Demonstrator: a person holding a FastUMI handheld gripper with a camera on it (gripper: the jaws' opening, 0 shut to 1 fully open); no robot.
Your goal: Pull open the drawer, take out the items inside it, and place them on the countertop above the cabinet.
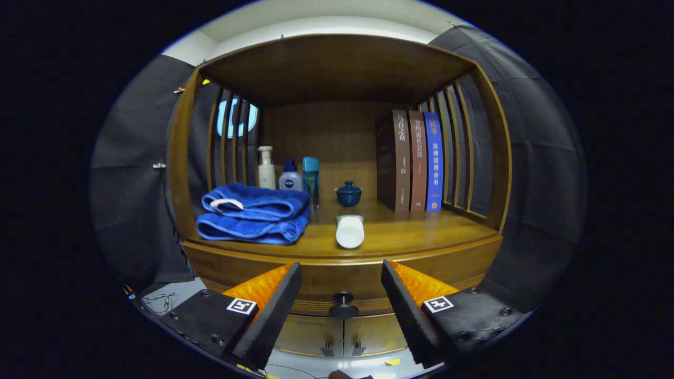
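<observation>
Gripper [341,295] fingers spread wide, holding nothing, squared to cabinet front. Drawer knob [343,305] dead centre between fingertips, just ahead, stem pointing straight at tool. Drawer [337,279] sits flush shut beneath countertop [410,234]. White cylinder [350,231] lies on countertop above knob, end-on; whether drawer contents came out, cannot tell.
</observation>
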